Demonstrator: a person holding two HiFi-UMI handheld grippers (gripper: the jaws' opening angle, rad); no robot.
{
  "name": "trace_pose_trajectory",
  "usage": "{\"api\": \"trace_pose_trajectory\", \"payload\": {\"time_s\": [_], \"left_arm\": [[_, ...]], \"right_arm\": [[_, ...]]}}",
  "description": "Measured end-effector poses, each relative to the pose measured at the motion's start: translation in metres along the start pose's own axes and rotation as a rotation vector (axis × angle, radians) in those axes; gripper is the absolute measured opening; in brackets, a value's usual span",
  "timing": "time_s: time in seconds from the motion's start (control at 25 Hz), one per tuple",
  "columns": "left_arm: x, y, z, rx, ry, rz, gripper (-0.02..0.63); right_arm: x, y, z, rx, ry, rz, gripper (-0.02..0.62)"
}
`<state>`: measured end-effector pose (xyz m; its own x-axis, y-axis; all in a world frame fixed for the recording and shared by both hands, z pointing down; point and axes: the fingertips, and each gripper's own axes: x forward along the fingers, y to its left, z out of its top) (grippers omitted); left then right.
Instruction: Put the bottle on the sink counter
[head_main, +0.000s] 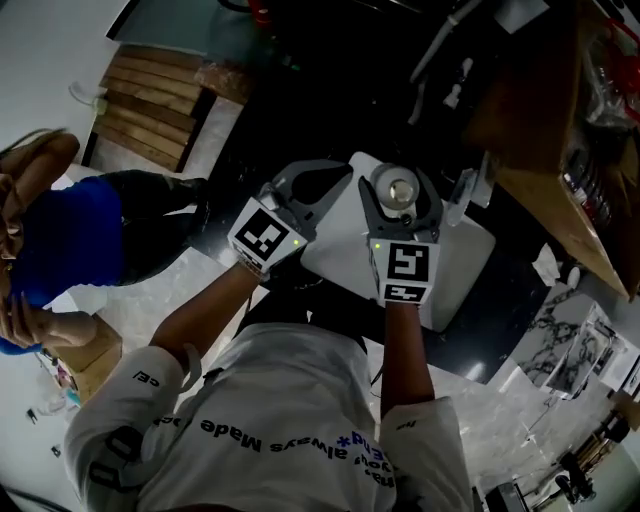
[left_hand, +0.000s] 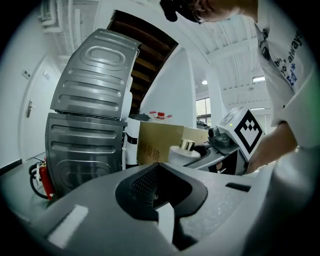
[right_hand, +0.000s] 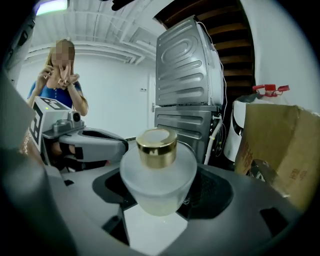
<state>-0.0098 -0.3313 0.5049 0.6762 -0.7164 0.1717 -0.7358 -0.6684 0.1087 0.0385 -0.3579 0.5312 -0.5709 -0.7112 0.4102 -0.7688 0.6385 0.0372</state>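
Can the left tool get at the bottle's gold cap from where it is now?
Probably yes. The gold cap stands clear above the right tool, which grips the bottle, and the left tool sits alongside with nothing between them. Its jaws are together, so they'd need opening first.

Straight down we go: the right gripper (head_main: 400, 186) has its fingers (head_main: 368, 200) snug on either side of the round bottle (head_main: 401, 190), over the white desk (head_main: 465, 265). The left gripper (head_main: 330, 178) sits just beside it, fingers together, nothing in them. Off left there's a person in blue (head_main: 70, 240) near a wooden pallet (head_main: 150, 105), and a cardboard box (head_main: 540, 120) on the right.
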Motion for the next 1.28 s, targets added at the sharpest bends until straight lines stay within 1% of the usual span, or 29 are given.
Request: {"api": "trace_pose_trajectory", "payload": {"time_s": [0.16, 0.28, 0.68, 0.96, 1.28], "left_arm": [[0.023, 0.008, -0.019, 0.01, 0.017, -0.019, 0.002], [0.037, 0.021, -0.033, 0.046, 0.036, -0.019, 0.002], [0.062, 0.055, -0.073, -0.008, 0.074, 0.016, 0.002], [0.079, 0.059, -0.09, -0.027, 0.089, 0.018, 0.002], [0.087, 0.056, -0.101, -0.035, 0.108, 0.013, 0.002]], "right_arm": [[0.023, -0.014, -0.018, 0.017, 0.02, -0.028, 0.336], [0.04, -0.022, -0.027, 0.024, 0.029, -0.044, 0.336], [0.085, -0.045, -0.066, 0.063, 0.064, -0.095, 0.336], [0.099, -0.061, -0.089, 0.077, 0.099, -0.119, 0.336], [0.107, -0.066, -0.101, 0.076, 0.123, -0.12, 0.336]]}}
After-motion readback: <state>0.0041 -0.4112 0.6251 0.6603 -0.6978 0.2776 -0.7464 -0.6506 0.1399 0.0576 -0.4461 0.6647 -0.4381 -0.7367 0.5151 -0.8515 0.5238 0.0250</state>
